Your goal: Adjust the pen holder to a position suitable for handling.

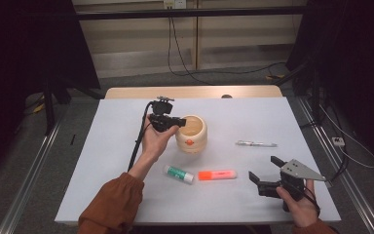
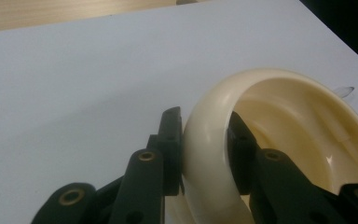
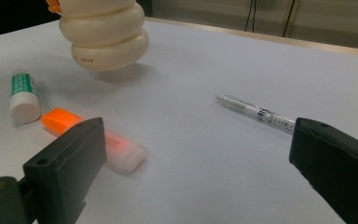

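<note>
left tongs (image 1: 179,122) pinch the rim of the cream holder (image 1: 192,134), upright, mouth up; right tongs (image 1: 263,170) gape empty.

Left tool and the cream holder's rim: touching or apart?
Touching. In the left gripper view the left tool clamps the cream holder rim, one jaw outside the wall, the other inside.

A: What sits around the desk (image 1: 126,122)?
B: Grey carpet floor (image 1: 141,78), with metal rails (image 1: 34,165) running along both sides of the white desk top.
A: And behind it?
B: A pale panelled wall (image 1: 224,34) with a socket (image 1: 174,4) and black cables (image 1: 185,68) hanging down to the floor. Dark curtains (image 1: 29,44) darken both sides
</note>
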